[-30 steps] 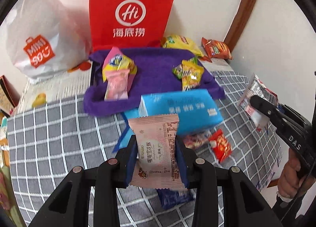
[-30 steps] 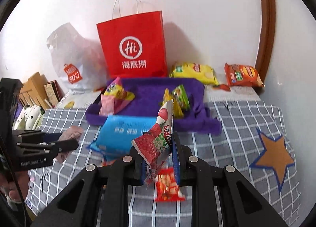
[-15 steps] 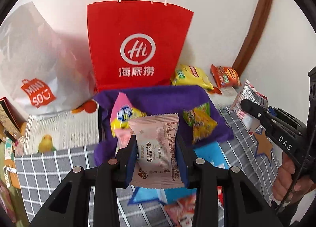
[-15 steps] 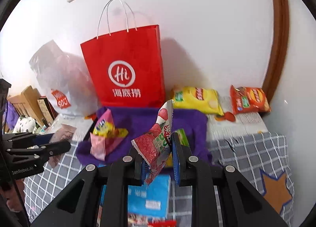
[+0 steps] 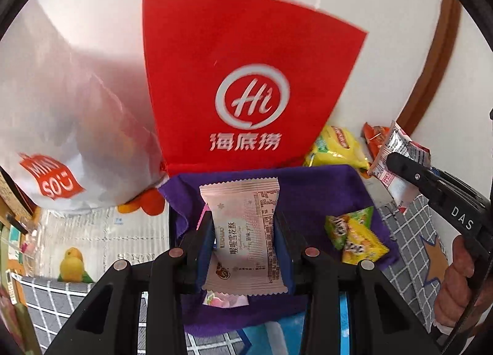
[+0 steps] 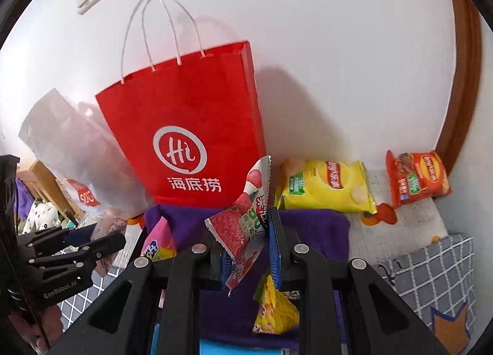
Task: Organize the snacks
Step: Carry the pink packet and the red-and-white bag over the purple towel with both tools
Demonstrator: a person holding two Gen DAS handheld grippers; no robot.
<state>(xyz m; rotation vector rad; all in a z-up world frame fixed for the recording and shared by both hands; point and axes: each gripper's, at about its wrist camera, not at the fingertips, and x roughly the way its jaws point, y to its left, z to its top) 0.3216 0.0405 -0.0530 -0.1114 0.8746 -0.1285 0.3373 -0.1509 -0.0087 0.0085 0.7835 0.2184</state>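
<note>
My left gripper (image 5: 243,231) is shut on a pale pink snack packet (image 5: 243,231), held upright over the purple cloth-lined tray (image 5: 311,194). My right gripper (image 6: 246,237) is shut on a red-and-white strawberry snack packet (image 6: 243,225) above the same tray (image 6: 314,231). In the tray lie yellow-green packets (image 5: 354,237) on the right and a pink-yellow packet (image 6: 157,247) on the left. Another pink packet (image 5: 225,298) shows under the left gripper. From the left wrist view the right gripper (image 5: 400,163) appears at the right with its packet.
A red paper bag (image 6: 191,145) stands against the wall behind the tray, a white plastic bag (image 5: 61,126) to its left. A yellow chip bag (image 6: 326,185) and an orange chip bag (image 6: 416,176) lie at the back right. Grey checked tablecloth (image 6: 437,271) covers the table; a blue pack (image 5: 268,333) lies in front.
Both grippers have travelled forward from the table's front to above the purple tray, each still holding its packet. The red bag looms much closer.
</note>
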